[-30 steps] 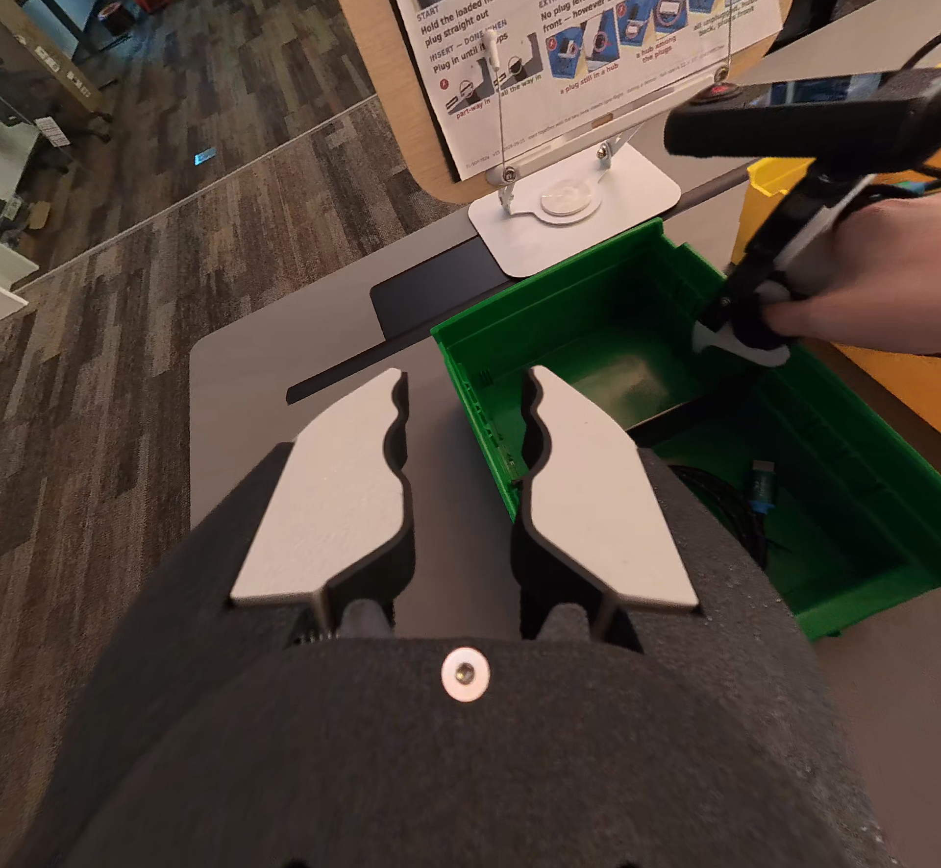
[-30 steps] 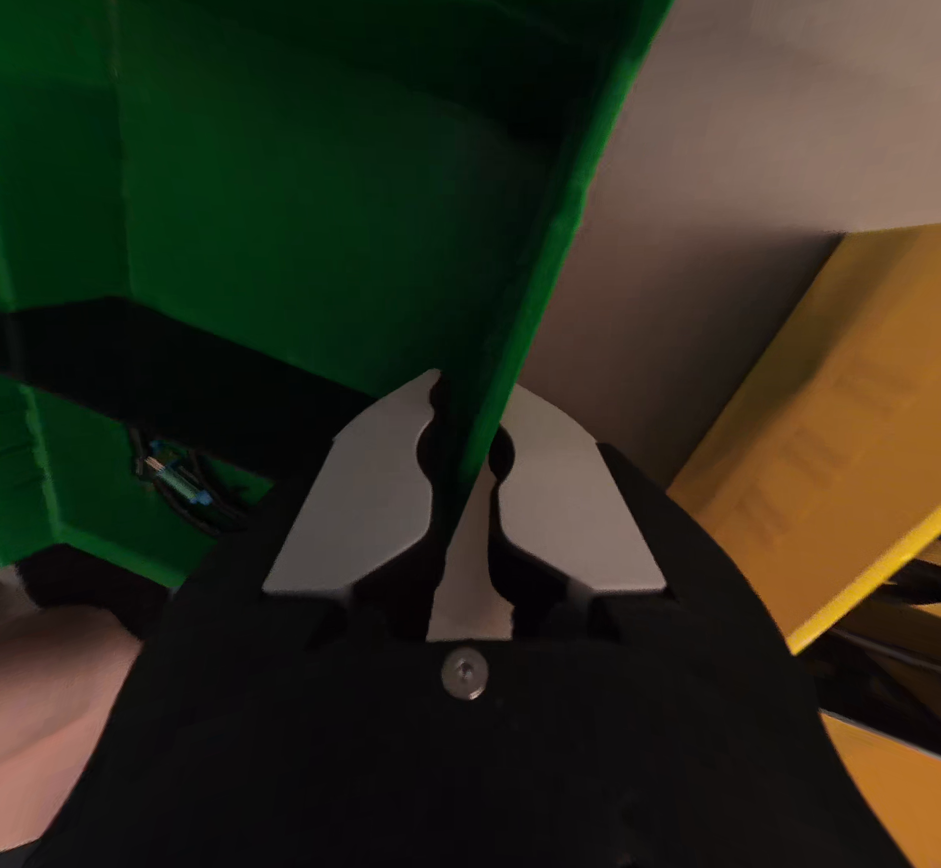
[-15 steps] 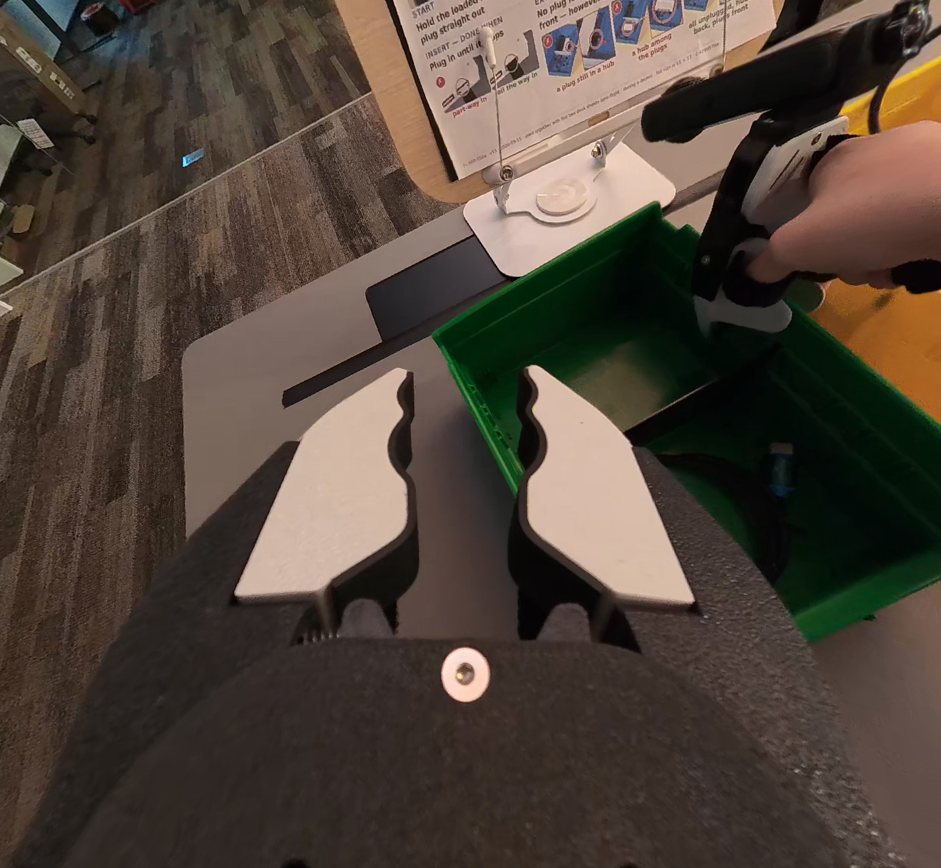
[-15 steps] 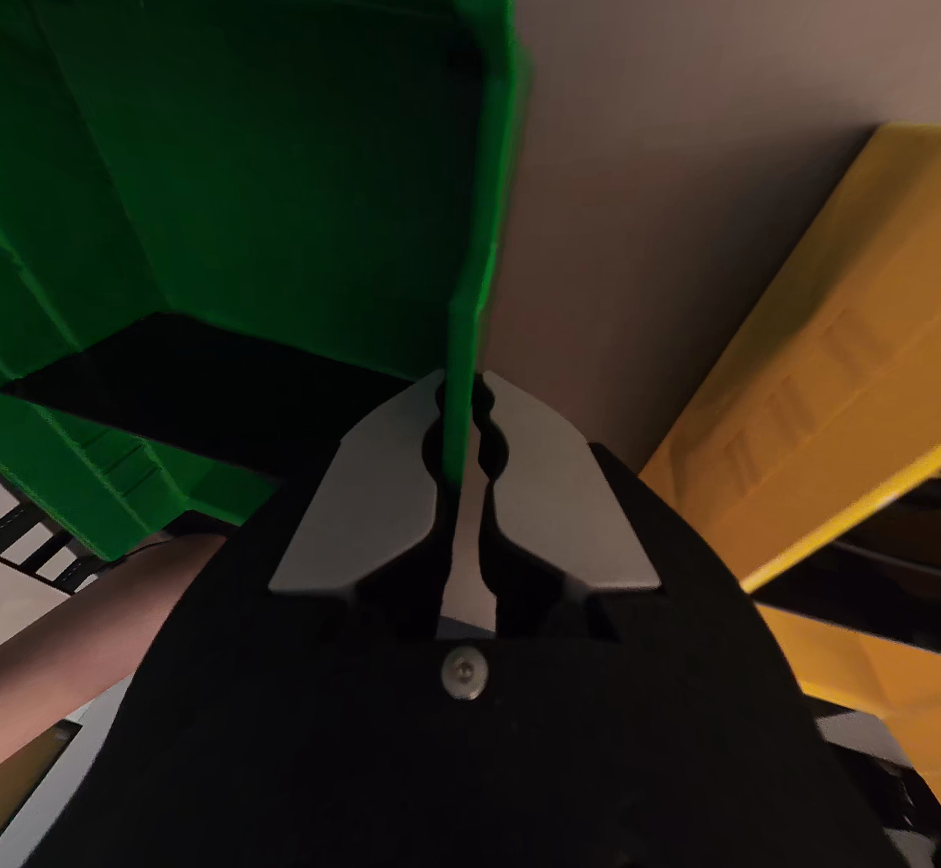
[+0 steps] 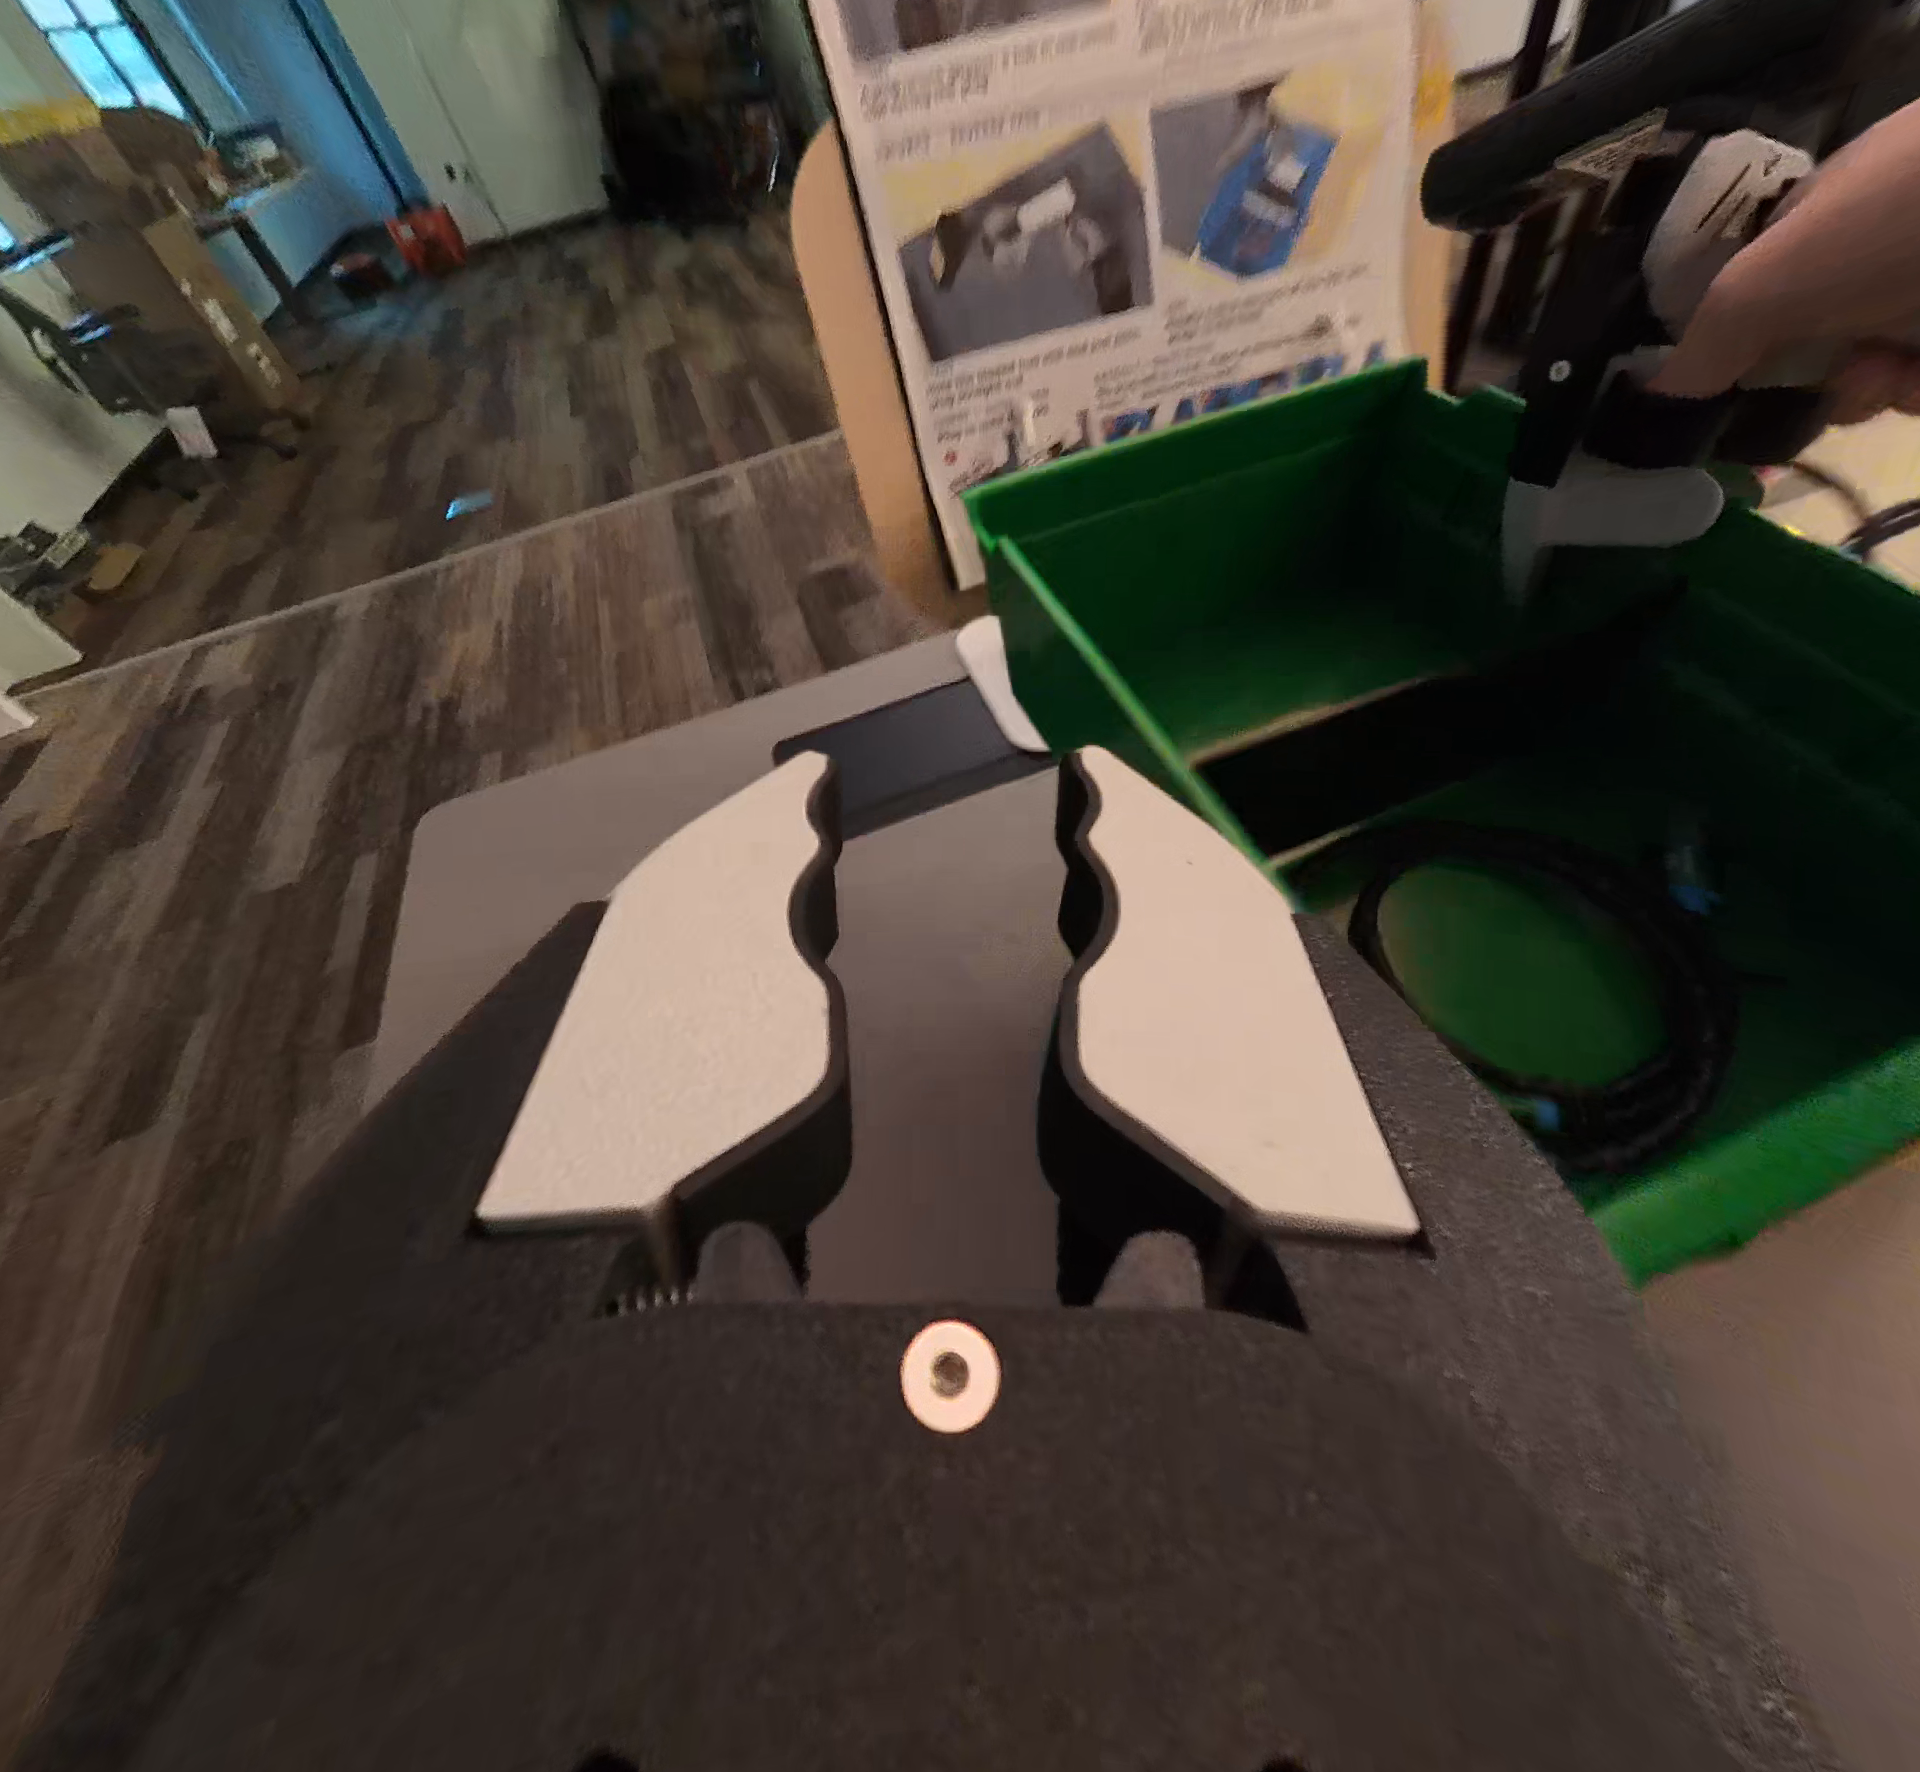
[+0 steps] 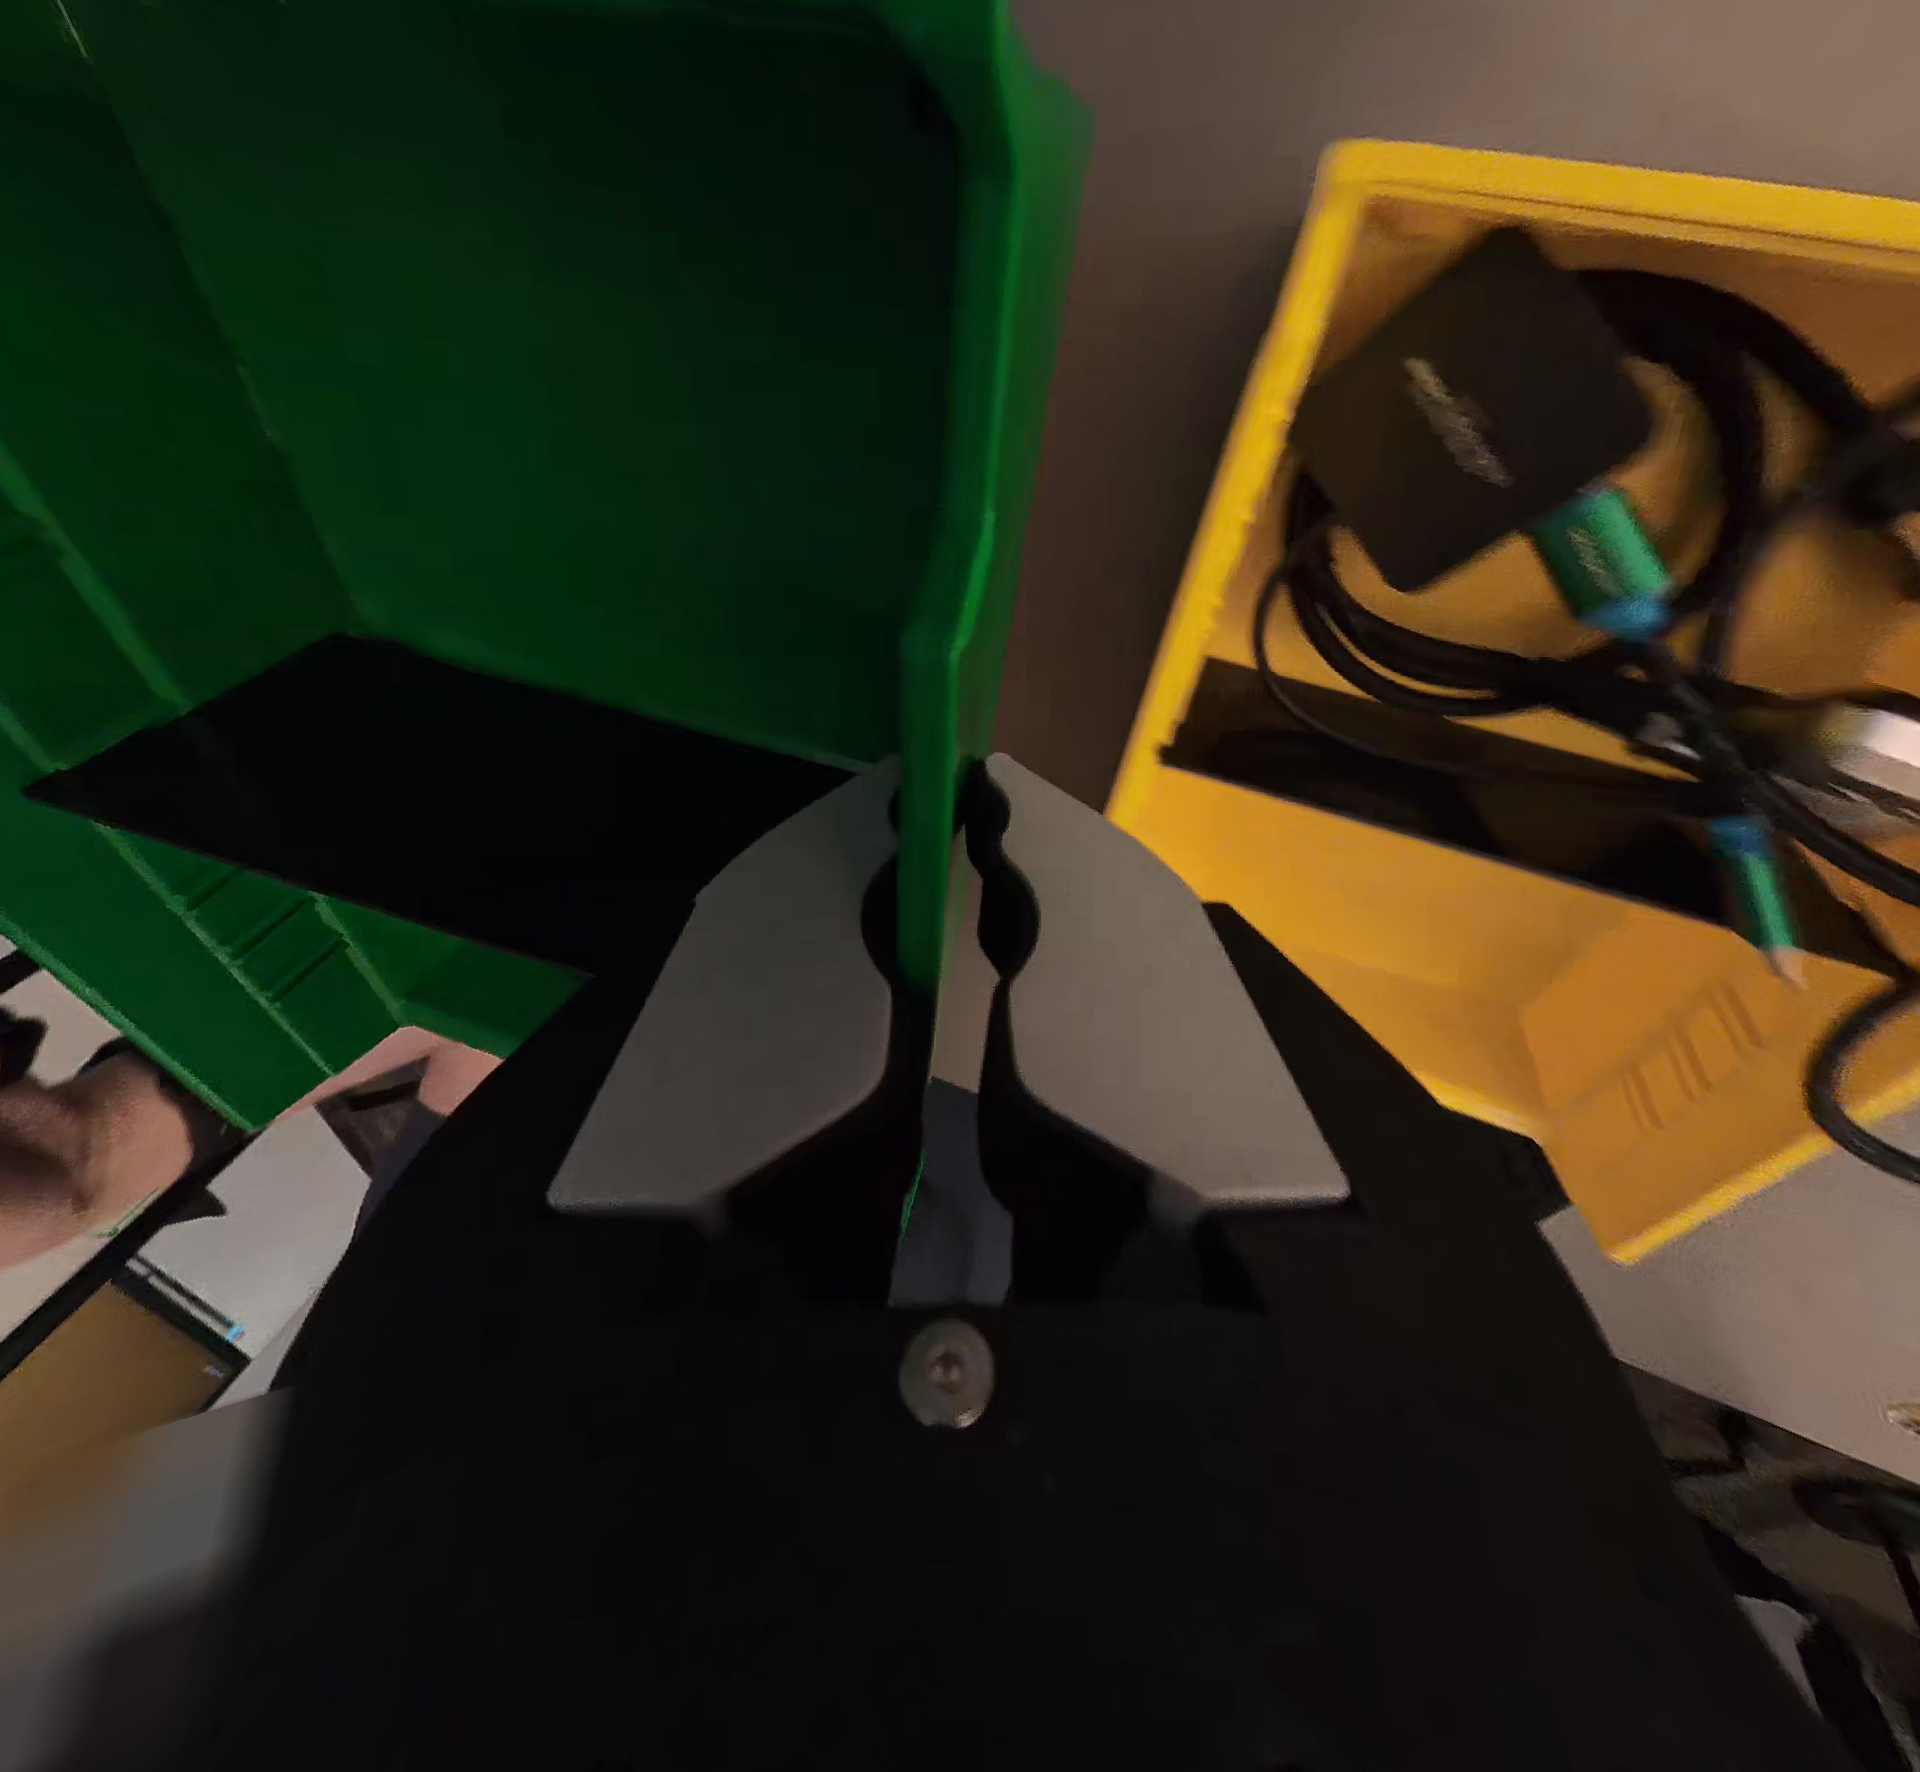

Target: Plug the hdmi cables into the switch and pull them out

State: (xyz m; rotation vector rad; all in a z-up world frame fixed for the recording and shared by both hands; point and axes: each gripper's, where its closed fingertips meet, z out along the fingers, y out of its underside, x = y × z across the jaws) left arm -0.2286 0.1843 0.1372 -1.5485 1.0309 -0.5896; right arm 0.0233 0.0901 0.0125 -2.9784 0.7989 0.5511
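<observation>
We hold the left gripper level over the grey bench, its pale flat fingers spread apart with nothing between them. To its right sits the green plastic bin, tilted; a coiled black HDMI cable lies in its near compartment. Our right gripper, angled downward, is clamped on the bin's side wall. Right of it, a yellow bin holds a black switch and tangled cables.

Grey table bearing a yellow bin and a white stand base.
</observation>
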